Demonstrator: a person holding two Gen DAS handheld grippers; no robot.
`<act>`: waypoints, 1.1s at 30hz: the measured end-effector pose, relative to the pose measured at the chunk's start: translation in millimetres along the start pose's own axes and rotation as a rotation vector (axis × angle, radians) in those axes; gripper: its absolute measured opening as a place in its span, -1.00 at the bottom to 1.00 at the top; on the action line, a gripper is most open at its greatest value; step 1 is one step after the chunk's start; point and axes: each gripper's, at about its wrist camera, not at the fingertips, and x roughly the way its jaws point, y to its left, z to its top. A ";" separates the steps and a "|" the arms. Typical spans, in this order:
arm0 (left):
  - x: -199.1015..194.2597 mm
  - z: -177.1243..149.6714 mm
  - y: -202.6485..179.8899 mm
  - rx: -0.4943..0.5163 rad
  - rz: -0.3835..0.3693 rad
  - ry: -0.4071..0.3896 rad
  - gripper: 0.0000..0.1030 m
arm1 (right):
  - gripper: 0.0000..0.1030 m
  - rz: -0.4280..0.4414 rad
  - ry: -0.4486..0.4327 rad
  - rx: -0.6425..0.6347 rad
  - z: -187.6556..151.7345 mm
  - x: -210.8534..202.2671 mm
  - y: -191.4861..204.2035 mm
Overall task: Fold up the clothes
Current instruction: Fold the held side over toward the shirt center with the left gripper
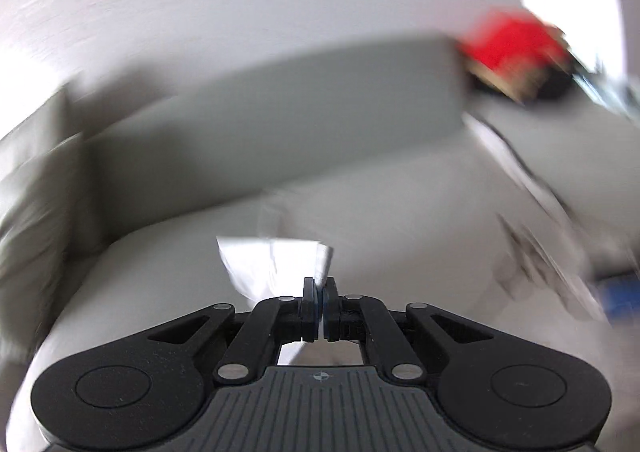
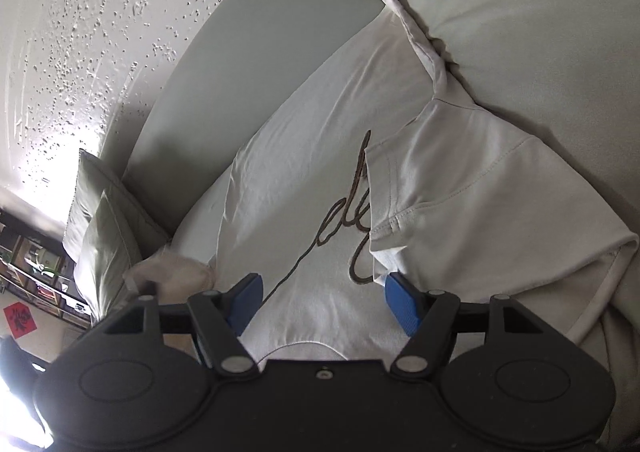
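Two grippers are showing, one to each wrist view, and they are standing in opposite states. The left gripper [image 1: 320,284] is pinching a bunched corner of white cloth [image 1: 276,264] between its fingers, which are pressed together with only the fabric between them; the cloth is sticking up just past the tips, and whether it belongs to the shirt cannot be told from this blurred view. Behind it a grey sofa [image 1: 256,119] is smearing across the frame, with a red shape [image 1: 516,39] blurring at the upper right. The right gripper [image 2: 322,302] is hovering wide open, its blue pads [image 2: 404,304] spread well apart and gripping nothing. Between and beyond those fingers a white T-shirt [image 2: 316,155] is lying spread on the sofa seat, a dark cursive print [image 2: 352,211] running across its front. One sleeve [image 2: 460,187] is lying folded inward over the shirt's body, covering part of the print. A pale cushion [image 2: 532,31] is resting against the shirt's far edge at the upper right, and another pillow [image 2: 104,219] is leaning at the sofa's left end, under a rough-textured white wall [image 2: 92,31].
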 end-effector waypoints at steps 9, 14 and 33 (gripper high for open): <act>-29.3 -12.6 -20.0 0.055 -0.071 0.030 -0.27 | 0.29 0.024 0.011 0.042 2.3 -2.2 -5.7; -27.7 -18.9 59.3 -0.350 0.000 0.120 -0.11 | 0.30 0.030 0.013 0.043 2.9 -4.8 -6.4; 45.8 -101.3 137.5 -1.333 -0.340 0.381 -0.40 | 0.33 0.027 0.037 0.050 3.0 -0.7 -8.4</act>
